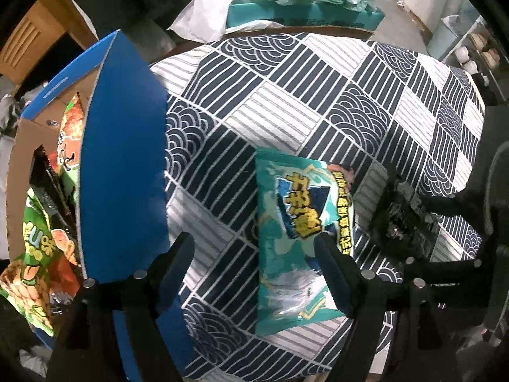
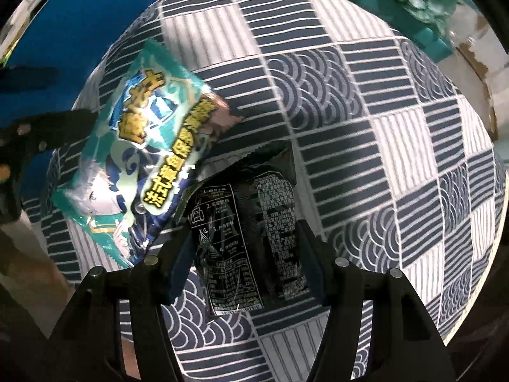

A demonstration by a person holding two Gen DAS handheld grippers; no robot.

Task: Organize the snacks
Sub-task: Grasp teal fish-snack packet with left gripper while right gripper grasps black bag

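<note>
A teal snack packet (image 1: 296, 222) lies flat on the patterned tablecloth (image 1: 318, 95). My left gripper (image 1: 254, 254) points down over the packet's left edge and stands open; its right finger (image 1: 331, 264) overlaps the packet and its left finger is over bare cloth. In the right wrist view a black snack packet (image 2: 248, 238) with white print sits between the fingers of my right gripper (image 2: 245, 254). Both pads press on its sides. Its upper left corner overlaps the teal packet (image 2: 140, 159). The same black packet (image 1: 400, 213) shows crumpled at the right of the left wrist view.
An open blue cardboard box (image 1: 124, 175) stands at the table's left edge, holding several green and orange snack bags (image 1: 28, 273). A teal box (image 1: 302, 16) with crumpled green plastic on it sits beyond the far edge. Shelves with cups (image 1: 470, 54) are at the right.
</note>
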